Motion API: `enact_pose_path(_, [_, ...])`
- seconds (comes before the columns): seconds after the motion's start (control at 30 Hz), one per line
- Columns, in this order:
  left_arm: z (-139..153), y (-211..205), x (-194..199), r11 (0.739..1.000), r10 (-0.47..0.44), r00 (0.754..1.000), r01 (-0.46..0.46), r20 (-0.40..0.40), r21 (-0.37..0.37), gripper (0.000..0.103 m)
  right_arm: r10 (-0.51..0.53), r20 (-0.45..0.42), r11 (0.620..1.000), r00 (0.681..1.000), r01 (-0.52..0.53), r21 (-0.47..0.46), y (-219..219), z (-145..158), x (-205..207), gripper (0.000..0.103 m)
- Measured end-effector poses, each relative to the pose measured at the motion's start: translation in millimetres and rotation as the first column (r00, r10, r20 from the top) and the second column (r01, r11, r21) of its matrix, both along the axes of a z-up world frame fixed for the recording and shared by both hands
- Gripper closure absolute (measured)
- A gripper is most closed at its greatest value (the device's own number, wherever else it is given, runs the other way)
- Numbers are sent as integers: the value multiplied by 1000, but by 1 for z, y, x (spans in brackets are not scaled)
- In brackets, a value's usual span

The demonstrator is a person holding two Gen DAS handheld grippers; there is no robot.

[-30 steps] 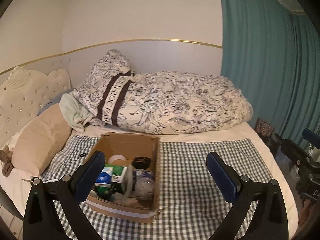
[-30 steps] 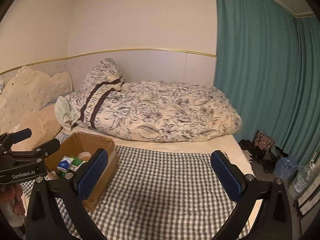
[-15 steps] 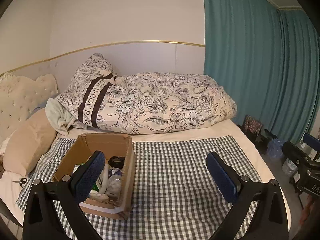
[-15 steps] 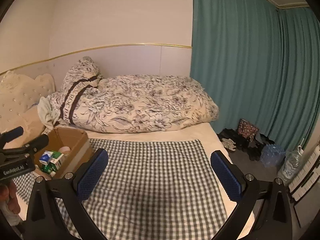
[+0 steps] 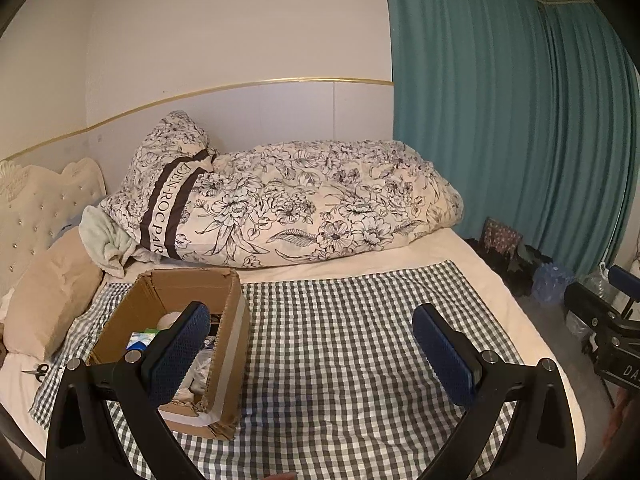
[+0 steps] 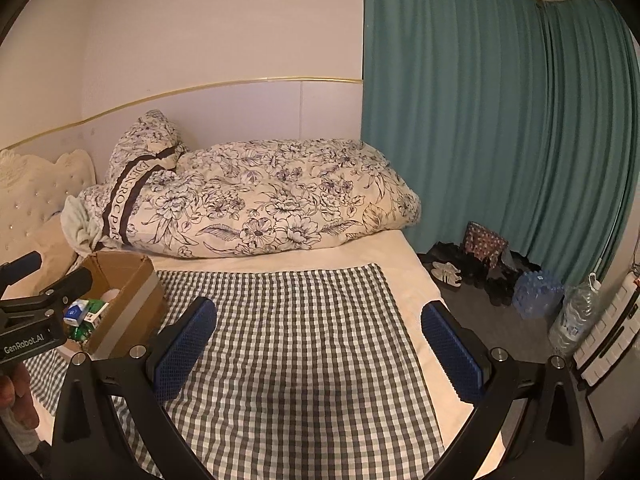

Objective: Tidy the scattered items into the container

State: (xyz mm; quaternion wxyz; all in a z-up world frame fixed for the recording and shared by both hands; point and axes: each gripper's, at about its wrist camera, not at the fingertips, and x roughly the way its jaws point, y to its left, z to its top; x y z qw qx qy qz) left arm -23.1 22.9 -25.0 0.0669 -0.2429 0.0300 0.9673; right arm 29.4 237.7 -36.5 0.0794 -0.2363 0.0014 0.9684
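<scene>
A pair of scissors (image 5: 39,372) at the left edge of the bed is seen only in the left wrist view, while shoes (image 6: 447,273), a pack of water bottles (image 6: 536,294) and a large plastic bottle (image 6: 576,314) on the floor are shown clearly only in the right wrist view. The cardboard box (image 5: 230,344) is set on the checked cloth (image 5: 340,340) spread over the bed, with cartons and other small items packed inside; a blue-and-white carton (image 6: 77,313) and a green one (image 6: 96,309) are made out from the right. Behind the box a floral duvet (image 5: 304,204) is heaped against the wall, with a beige pillow (image 5: 52,292) to its left and a teal curtain (image 5: 500,120) to its right. Part of the box interior is hidden by the near finger of the left tongs (image 5: 316,354), which are held released and empty, their left finger over the box opening. The right tongs (image 6: 320,350) are likewise spread wide and empty, over bare checked cloth, with the box well off to their left.
</scene>
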Motion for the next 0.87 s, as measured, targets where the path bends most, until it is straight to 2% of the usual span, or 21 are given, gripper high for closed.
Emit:
enact_pose_path(0.5, [-10, 5, -6, 1000, 22, 1000, -22, 15, 4, 0, 0, 22, 1000, 1000, 0, -11, 3, -11, -9, 0])
enact_pose_path(0.87, [-17, -2, -12, 997, 29, 998, -33, 59, 72, 0, 3, 35, 1000, 999, -2, -15, 4, -18, -13, 0])
